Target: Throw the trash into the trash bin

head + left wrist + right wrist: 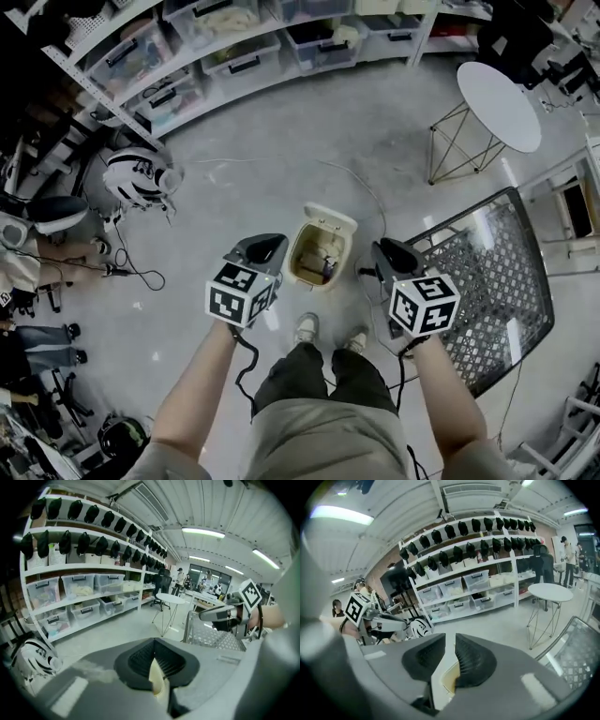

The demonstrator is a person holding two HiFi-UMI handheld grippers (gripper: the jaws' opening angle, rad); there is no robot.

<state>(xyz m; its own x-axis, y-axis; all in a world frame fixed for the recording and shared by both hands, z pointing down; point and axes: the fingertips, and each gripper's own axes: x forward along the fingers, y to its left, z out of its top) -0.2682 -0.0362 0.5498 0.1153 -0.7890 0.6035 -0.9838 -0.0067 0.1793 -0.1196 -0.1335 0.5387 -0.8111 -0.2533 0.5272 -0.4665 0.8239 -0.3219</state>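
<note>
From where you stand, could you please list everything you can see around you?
beige plastic trash bin: one, beige, lid open, on the floor between the grippers
round white table with wire legs: one, white, far right
perforated metal tabletop: one, dark grey, right of the person
white shelving unit: one, white, along the far side
clear storage boxes: several, clear, on the shelving
striped helmet: one, white and black, on the floor at left
thin cable: one, pale, on the floor beyond the bin
shoes: two, pale, just behind the bin
left gripper: one, dark grey, left of the bin, jaws together
right gripper: one, dark grey, right of the bin, jaws slightly apart, empty
</note>
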